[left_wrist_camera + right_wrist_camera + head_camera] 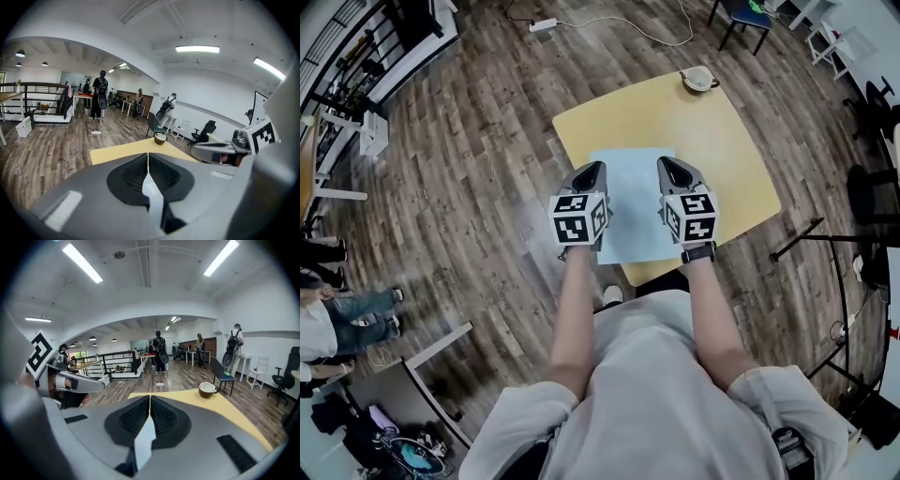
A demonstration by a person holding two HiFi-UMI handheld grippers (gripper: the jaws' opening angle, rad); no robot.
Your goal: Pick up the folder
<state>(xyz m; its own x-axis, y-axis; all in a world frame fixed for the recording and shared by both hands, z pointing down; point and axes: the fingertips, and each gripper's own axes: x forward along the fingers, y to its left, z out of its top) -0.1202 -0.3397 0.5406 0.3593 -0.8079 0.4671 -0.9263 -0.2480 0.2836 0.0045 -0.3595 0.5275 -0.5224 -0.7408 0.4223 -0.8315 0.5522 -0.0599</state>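
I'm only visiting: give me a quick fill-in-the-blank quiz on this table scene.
1. The light blue folder lies flat on a ___ table.
2. The left gripper and right gripper both have jaws that are ___.
3. The cup stands at the table corner farthest from the ___.
Missing words: yellow; shut; person.

The folder lay on the near half of the desk, with the left tongs over its left edge and the right tongs over its right, side by side. A cup sat at the desk's far corner, well apart from the folder. Beyond it a chair stood on the floor, with a power strip off to its left.
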